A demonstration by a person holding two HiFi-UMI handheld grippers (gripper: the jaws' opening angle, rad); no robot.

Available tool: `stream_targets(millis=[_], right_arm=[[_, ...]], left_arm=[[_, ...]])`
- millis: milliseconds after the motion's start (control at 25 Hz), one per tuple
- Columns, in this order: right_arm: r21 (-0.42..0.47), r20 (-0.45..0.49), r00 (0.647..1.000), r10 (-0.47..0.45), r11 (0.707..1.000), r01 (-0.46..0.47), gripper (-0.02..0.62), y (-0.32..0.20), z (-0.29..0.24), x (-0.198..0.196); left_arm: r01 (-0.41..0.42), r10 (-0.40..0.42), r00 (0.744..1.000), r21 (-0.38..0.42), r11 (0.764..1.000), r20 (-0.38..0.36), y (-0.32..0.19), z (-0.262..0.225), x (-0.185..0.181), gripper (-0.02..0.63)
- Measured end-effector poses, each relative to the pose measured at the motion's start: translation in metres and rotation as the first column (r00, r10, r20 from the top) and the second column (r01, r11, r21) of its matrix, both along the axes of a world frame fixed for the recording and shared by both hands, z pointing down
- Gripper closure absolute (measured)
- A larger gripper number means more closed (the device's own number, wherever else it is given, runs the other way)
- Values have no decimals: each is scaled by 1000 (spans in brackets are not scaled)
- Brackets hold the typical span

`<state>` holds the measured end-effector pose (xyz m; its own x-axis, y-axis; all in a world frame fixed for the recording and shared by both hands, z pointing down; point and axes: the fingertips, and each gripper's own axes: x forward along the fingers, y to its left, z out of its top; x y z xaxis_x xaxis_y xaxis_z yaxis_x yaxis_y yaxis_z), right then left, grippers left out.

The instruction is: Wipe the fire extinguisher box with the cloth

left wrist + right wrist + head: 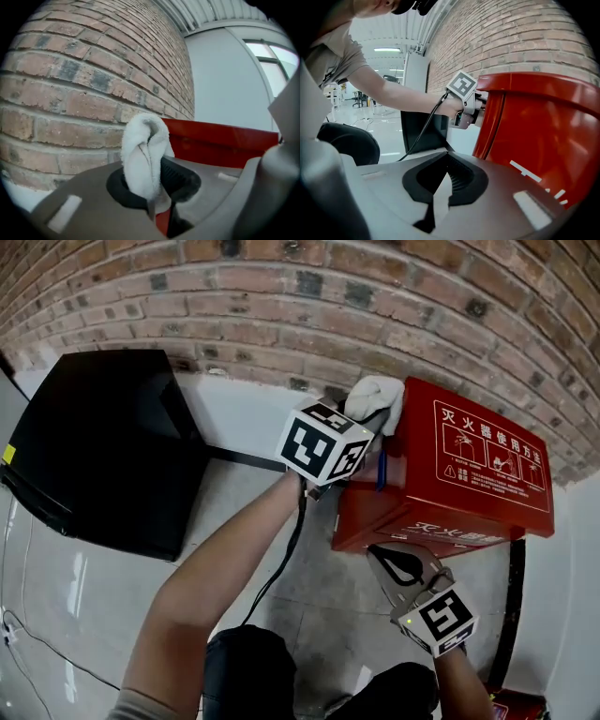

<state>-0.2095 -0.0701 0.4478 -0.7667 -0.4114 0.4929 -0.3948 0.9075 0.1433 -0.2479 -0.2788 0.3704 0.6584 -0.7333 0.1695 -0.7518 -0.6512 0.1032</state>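
Red box (469,474), white cloth (143,157) bunched

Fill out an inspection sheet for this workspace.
Surface: pale, glossy tiled floor.
Job's things: red box against the wall; white cloth at its top left corner, contact unclear.
Clutter: black cabinet left of the box.
Grippers: left gripper shut on the cloth; right gripper shut, empty, near the box's front.
Cables: black cable hangs from the left gripper.
Surroundings: brick wall behind the box.
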Motion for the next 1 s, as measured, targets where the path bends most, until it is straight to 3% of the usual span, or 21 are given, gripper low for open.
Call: stream_targets(millis=[200,560,840,1000], right_arm=[[-12,5,999,-49,999,49,571,3,22,-5],[-72,3,993,-114,991,114,571,12,53,-21],[-121,-52,978,-204,973,197,571,34,90,-21],[-137,-86,976,-202,972,189,571,39,102,-11]], left_arm=[[-141,138,983,18,990,124,54,19,9,543],[-244,231,942,26,969,244,133,31,25,542],[-324,326,901,-56,944,287,171,74,31,543],[-286,303,913,-100,953,273,160,104,28,542]])
